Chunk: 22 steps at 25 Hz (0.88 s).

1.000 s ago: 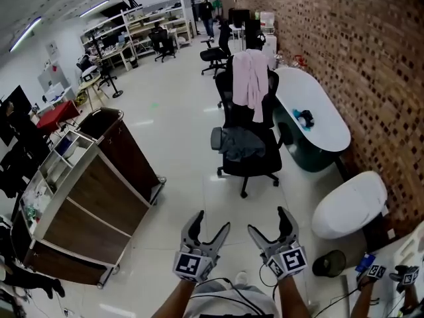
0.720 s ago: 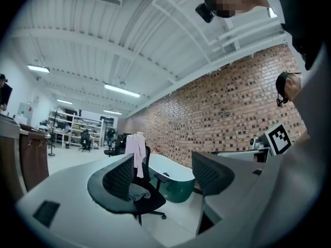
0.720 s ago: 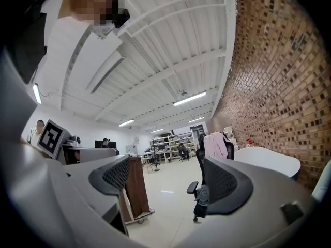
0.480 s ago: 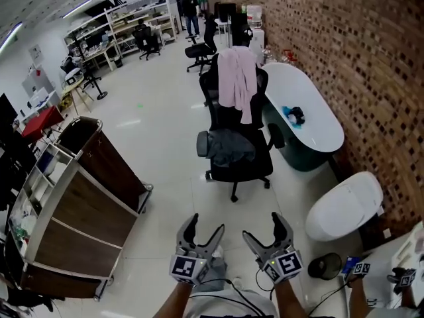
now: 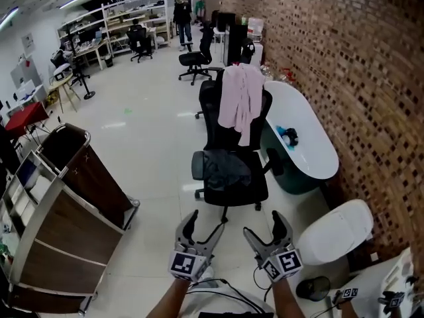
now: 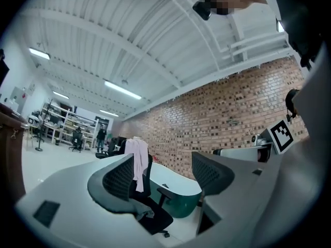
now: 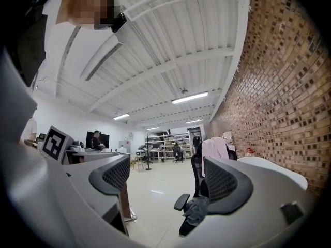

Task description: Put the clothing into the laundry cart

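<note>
The head view looks forward and steeply down from above onto the glossy white floor [image 5: 152,131]. Both gripper views sit low and face level across the room. All three share the black mesh office chair [image 5: 215,121] draped with a pink garment [image 5: 240,101].

A black office chair [image 5: 211,118] stands straight ahead of the left tool [image 5: 207,222] and the right tool [image 5: 264,224]. To its right, a white oval counter [image 5: 308,156] runs along the brick wall [image 5: 344,58] and carries a small blue and black object [image 5: 287,136]. A white rounded object [image 5: 334,230] sits on the floor right of the right tool. Far ahead are shelves [image 5: 126,25], a second black chair [image 5: 195,57] and a standing person [image 5: 180,10].
</note>
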### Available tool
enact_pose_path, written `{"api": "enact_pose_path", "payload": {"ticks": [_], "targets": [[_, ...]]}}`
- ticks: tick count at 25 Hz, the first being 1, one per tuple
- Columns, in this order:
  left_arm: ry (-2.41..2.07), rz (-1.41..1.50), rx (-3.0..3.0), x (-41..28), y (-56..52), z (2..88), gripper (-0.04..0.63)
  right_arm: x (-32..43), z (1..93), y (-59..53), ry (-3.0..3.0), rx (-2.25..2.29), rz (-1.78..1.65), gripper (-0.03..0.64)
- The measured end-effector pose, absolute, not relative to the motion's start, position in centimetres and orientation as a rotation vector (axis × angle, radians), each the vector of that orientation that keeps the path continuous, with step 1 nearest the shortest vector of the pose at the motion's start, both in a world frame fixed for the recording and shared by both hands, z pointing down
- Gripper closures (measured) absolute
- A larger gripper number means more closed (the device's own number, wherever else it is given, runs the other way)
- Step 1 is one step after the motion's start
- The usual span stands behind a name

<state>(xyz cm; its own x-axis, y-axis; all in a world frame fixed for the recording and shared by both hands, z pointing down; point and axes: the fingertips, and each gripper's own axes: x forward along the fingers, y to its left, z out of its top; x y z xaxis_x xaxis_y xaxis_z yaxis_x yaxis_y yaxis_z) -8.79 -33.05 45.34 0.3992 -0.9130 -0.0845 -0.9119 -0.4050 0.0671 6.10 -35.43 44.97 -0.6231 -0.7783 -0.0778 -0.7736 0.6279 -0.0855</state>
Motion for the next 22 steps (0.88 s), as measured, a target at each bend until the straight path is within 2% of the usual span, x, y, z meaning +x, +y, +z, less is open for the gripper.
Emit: {"api": "enact_pose_path", "payload": {"ticks": [9, 22], "targets": [[-1.727, -0.192, 2.574, -15.8, -40.6, 44.8, 0.259, -1.0, 45.7, -42.5, 2.763, -1.335, -0.043, 0.152], [-1.726, -0.202, 2.519, -17.8, -47.4, 46.7, 0.259, -2.2, 47.9, -50.7, 2.766, -1.357, -0.108, 0.152]]}}
